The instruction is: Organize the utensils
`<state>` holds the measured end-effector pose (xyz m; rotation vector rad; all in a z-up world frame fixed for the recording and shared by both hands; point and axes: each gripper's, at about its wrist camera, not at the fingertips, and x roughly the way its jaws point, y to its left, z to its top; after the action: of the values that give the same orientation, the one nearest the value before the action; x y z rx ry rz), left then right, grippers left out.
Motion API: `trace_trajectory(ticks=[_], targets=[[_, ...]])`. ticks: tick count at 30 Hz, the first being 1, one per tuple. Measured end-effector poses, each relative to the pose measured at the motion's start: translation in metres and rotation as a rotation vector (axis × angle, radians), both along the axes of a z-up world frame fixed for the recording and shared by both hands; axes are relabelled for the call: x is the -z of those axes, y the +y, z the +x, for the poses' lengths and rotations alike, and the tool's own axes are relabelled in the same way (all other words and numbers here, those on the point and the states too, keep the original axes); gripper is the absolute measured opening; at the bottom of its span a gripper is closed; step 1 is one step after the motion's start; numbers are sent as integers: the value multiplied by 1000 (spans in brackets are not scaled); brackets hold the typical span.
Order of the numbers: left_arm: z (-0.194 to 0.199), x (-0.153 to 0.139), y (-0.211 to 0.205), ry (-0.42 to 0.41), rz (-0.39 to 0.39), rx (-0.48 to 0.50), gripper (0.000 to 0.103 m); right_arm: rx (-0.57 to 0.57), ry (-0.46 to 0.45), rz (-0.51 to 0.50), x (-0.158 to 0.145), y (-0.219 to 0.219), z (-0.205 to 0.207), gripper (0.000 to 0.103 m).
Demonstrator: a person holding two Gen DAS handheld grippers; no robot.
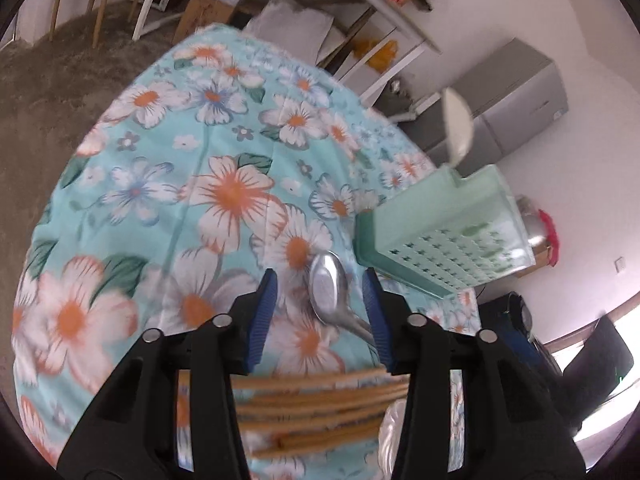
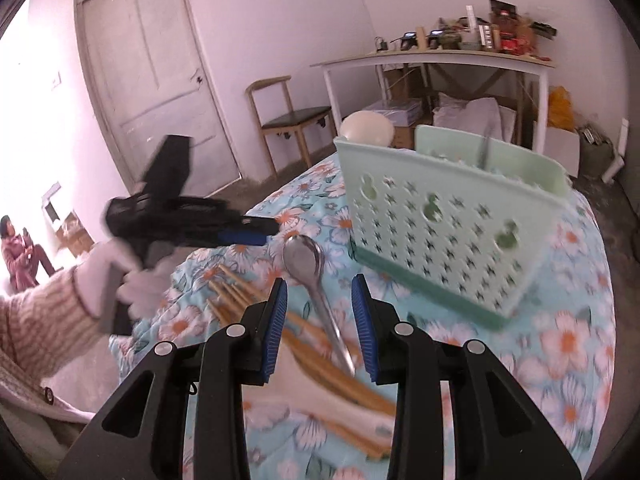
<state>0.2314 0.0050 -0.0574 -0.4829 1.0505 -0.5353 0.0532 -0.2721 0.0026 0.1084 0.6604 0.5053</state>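
A metal spoon [image 1: 329, 289] lies on the flowered tablecloth, its bowl between the tips of my open left gripper [image 1: 320, 300]; it also shows in the right wrist view [image 2: 306, 264]. Several wooden chopsticks [image 1: 312, 408] lie under the left gripper, and they show in the right wrist view [image 2: 340, 364] too. My right gripper [image 2: 320, 308] is open above the spoon's handle. A mint-green perforated utensil basket [image 2: 440, 224] stands on the table beyond it, holding a white ladle [image 2: 368, 128]. The basket [image 1: 440, 232] and ladle [image 1: 458, 128] also show in the left wrist view. The left gripper [image 2: 244, 232] shows at the left of the right wrist view.
The flowered tablecloth [image 1: 224, 152] covers a round table. A wooden chair [image 2: 288, 120] and a white door [image 2: 152, 76] stand behind. A cluttered white desk [image 2: 436, 60] is at the back right. A grey cabinet [image 1: 516, 92] stands by the wall. A person [image 2: 20, 252] sits at far left.
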Motion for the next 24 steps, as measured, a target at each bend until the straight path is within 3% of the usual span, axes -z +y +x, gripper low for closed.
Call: trace_trajectory(ticks=[7, 9, 15, 24], targets=[[21, 20, -17, 111, 4, 10, 24, 58, 4, 75, 11, -18, -25, 33], [21, 26, -20, 127, 21, -1, 14, 70, 12, 98, 15, -22, -28, 33], [15, 25, -23, 101, 16, -25, 3, 86, 13, 95, 18, -25, -39, 33], [-2, 5, -18, 11, 18, -40, 2, 25, 16, -20, 25, 14, -60, 37]])
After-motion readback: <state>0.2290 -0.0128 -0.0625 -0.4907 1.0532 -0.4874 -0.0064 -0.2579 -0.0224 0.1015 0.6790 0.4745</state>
